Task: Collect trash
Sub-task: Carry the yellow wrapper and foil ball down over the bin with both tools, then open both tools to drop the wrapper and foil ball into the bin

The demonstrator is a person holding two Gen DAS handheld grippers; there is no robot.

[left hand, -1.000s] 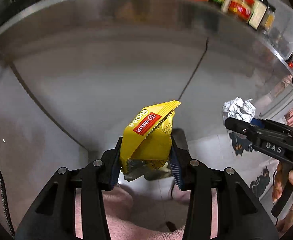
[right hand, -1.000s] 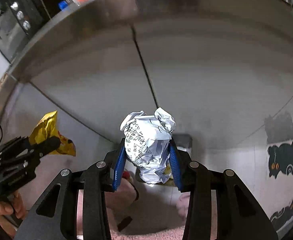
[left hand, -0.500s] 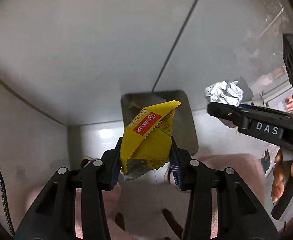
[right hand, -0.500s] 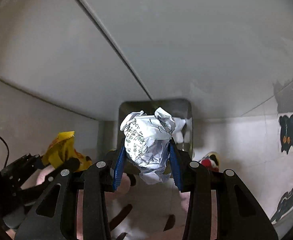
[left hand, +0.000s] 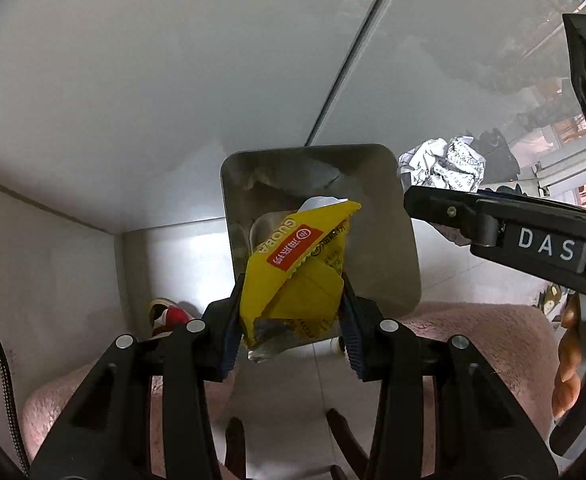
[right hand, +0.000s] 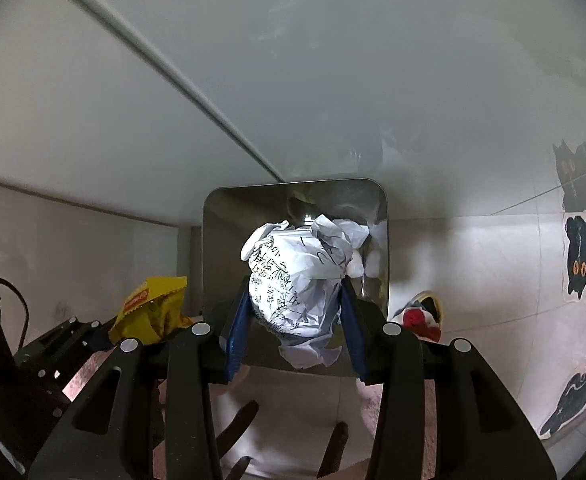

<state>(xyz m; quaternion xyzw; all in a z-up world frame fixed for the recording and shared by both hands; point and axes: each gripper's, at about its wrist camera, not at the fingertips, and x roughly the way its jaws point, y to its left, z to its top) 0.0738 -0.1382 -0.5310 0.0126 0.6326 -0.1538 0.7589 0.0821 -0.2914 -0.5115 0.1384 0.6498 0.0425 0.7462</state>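
Item 1, nearest: left gripper [left hand: 291, 322], jaws clenched on a yellow snack wrapper [left hand: 293, 272]. The wrapper stood up out of the jaws, its long axis running from the pads up and to the right, its printed flap leaning over the bin opening beyond.

Item 2, nearest in its own view: right gripper [right hand: 295, 328], jaws clenched on a crumpled paper ball [right hand: 299, 280] bearing handwriting. The ball bulged above the pads and hung a loose tail below them.

Item 3, below both tools: pink fuzzy slippers [left hand: 473, 320] on a pale tiled floor [right hand: 473, 260], and a small red and yellow object [right hand: 423, 316] lying on the floor just beside the bin's right wall.

Item 4, farther: metal trash bin [left hand: 377, 216], open at the top, already holding white scraps. In each wrist view the opening lay directly beyond and beneath the held piece.

Item 5, farthest: grey cabinet panels [right hand: 333, 80] with a dark seam, and cat stickers [right hand: 585, 256] at far right.

Assessment: both loads appeared lined up over the bin. The paper ball sat more squarely above the opening, so the right hand seemed the readier to release; the wrapper's base hung nearer the bin's near rim.
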